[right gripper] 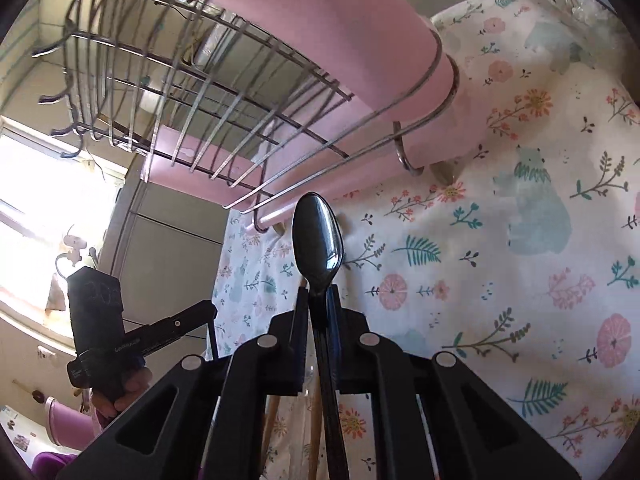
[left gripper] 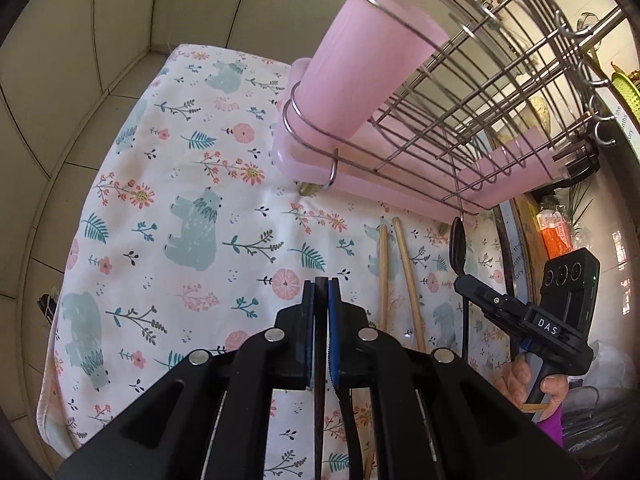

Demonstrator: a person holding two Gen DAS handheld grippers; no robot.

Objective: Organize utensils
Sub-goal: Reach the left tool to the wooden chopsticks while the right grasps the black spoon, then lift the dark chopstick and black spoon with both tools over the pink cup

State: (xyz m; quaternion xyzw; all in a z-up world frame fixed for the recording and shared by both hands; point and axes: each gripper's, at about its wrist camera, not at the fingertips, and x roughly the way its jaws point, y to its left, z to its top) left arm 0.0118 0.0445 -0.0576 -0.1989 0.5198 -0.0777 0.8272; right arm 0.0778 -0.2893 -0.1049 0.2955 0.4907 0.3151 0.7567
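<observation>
Black spoon (right gripper: 320, 240) sits pinched in the right gripper (right gripper: 319, 292), bowl upward and past the fingertips, handle running back down between the jaws; from the left wrist view the same spoon (left gripper: 457, 246) stands raised above the cloth, just in front of the rack's near corner. Left gripper (left gripper: 321, 284) is pressed together on a thin dark stick-like utensil (left gripper: 320, 360) that runs lengthwise between its blue pads; what kind of utensil it is cannot be told. Two wooden chopsticks (left gripper: 402, 272) lie side by side on the tablecloth (left gripper: 168, 184), between the two grippers, tips pointing toward the rack. Tablecloth is white with bears, flowers and fern leaves, covering a table that meets a tiled wall at the far side. Wire dish rack (left gripper: 472, 92) stands at the far right of the cloth on a pink drip tray (left gripper: 400, 192). A pink cup-shaped holder (left gripper: 360, 64) hangs in wire rings at the rack's near end, a dark handle showing out of its top. A person's hand (left gripper: 532, 384) grips the right gripper's handle at lower right of the left wrist view. In the right wrist view the left gripper (right gripper: 200, 312) shows at lower left against a bright window.
</observation>
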